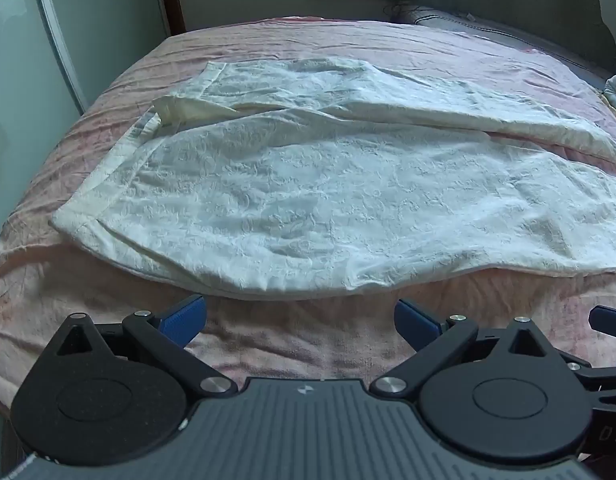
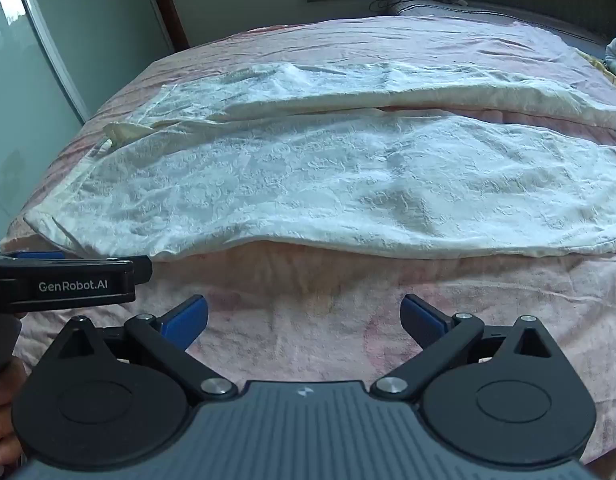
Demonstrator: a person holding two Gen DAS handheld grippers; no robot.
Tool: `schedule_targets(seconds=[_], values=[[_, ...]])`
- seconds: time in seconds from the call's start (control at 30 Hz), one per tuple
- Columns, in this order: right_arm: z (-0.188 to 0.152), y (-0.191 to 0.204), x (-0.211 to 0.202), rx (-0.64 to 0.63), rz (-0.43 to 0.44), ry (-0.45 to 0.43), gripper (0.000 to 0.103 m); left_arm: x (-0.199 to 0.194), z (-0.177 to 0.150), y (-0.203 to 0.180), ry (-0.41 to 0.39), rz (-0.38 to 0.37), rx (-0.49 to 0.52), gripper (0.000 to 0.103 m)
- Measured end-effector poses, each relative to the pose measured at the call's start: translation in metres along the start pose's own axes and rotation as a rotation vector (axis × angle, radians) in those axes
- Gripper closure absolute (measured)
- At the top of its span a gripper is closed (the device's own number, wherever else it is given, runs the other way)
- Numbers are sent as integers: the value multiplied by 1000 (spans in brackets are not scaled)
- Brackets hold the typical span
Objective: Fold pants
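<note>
Left gripper (image 1: 300, 322) with its blue-padded fingers (image 1: 184, 322) spread wide, nothing between them — it hangs over bare pink bedspread (image 1: 300, 344) just short of the fabric's near edge. Right gripper (image 2: 304, 318) the same: jaws wide apart, empty, over the pink cover. In the right wrist view the left tool's black body sits at 9 o'clock, close beside. Out ahead at 12 o'clock, the white pants (image 1: 308, 184) lie spread across the bed — waistband end toward 9 o'clock, legs running off toward 3 o'clock. The near leg is broad and flat; the far leg (image 2: 387, 88) is a narrower strip beyond it, the two parting toward 3 o'clock. A small flap of fabric (image 1: 188, 108) is turned up near the waist. Beyond, a glass sliding door (image 1: 24, 80) at 10 o'clock.
</note>
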State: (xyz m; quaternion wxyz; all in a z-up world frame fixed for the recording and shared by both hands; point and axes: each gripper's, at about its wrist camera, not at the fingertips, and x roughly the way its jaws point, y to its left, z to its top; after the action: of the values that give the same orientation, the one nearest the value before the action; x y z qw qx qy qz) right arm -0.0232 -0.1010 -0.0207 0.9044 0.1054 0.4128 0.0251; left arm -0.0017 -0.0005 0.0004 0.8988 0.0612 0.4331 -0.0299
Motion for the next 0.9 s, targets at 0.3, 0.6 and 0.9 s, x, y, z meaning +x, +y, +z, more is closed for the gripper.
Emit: schedule_targets(seconds=[0.3,0.6,0.9], values=[[-8,-3,6,6,6,20,0,5,-2,0,32,-2,-11,1],[-2,-1,7,-16,4,40,0,15,-5,-5,54,0,-5,1],[-2,-1,10,-16,4,50,0,15,-4,-3,61,-6,-9,1]])
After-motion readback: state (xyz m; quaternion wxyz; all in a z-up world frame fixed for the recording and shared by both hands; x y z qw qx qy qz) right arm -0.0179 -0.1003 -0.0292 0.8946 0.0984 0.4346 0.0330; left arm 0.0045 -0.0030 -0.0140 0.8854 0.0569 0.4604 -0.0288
